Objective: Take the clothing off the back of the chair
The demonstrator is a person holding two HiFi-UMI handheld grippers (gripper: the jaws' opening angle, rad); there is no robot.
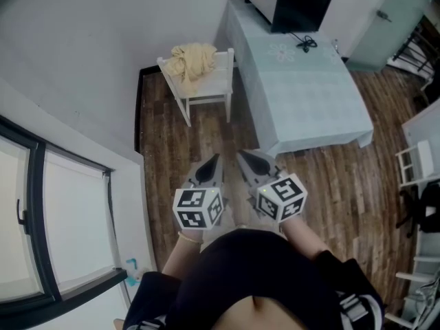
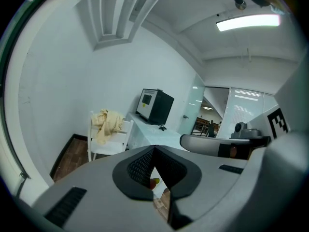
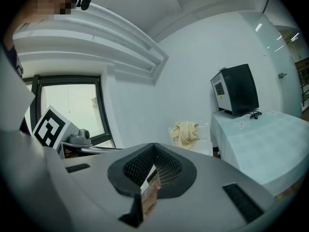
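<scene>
While your left gripper (image 1: 212, 162) and right gripper (image 1: 245, 158) sit side by side, jaws closed tight on nothing, the yellow clothing (image 1: 190, 60) hangs over the white chair (image 1: 208, 96) at eleven o'clock, well apart, beside the table (image 1: 309, 98).

The person wears a black top (image 1: 240, 267), and its sleeves (image 1: 352, 306) carry white stripes. The left gripper (image 1: 214, 158) and right gripper (image 1: 243, 155) look alike. Both have smooth pale-grey shells that taper to a dark pointed nose. Each carries a cube of black-and-white square markers, the left cube (image 1: 199, 208) and the right cube (image 1: 282, 196). Seen close in the gripper views, the pads (image 2: 139, 164) are black with a fine mesh texture. Dark ribbed slots (image 3: 241, 202) are set into the grey casing.
</scene>
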